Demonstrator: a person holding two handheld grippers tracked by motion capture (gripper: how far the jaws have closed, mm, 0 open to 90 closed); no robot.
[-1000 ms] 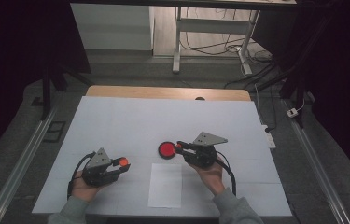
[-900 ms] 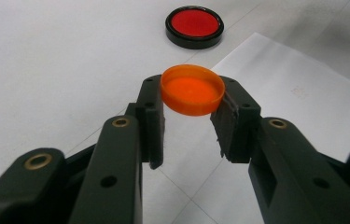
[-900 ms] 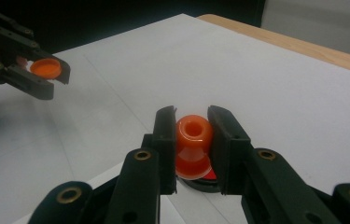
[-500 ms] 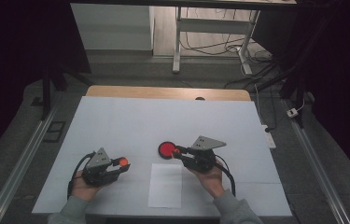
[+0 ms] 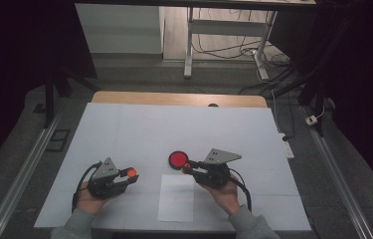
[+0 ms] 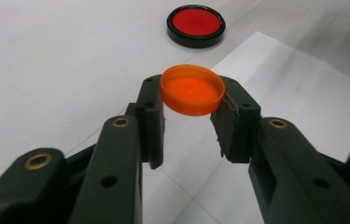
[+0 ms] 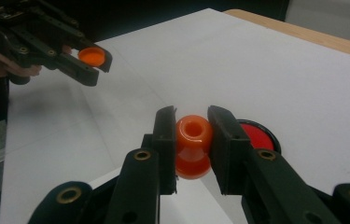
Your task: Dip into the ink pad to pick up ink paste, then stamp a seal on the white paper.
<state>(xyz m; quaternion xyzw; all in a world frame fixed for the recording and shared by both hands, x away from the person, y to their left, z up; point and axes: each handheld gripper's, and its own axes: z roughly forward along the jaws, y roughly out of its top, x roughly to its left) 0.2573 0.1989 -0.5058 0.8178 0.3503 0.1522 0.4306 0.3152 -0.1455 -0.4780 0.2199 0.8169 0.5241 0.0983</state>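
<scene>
At the desk's [image 5: 124, 124] seven o'clock, the left gripper [image 5: 127, 178] pinches an orange cap [image 6: 192, 89] by its rim, clear of the white surface. A sheet of paper [image 5: 176, 197] lies between the hands at six o'clock. Just past its far edge sits a red disc in a black ring [image 5: 178, 160]. Touching distance beside it, the right gripper [image 5: 188, 168] clamps a small orange bottle [image 7: 192, 145], partly hiding the disc.

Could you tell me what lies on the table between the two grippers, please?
In the high view, a white paper sheet lies on the table between the left gripper, holding an orange cap, and the right gripper, holding an orange spool-shaped piece.
</scene>
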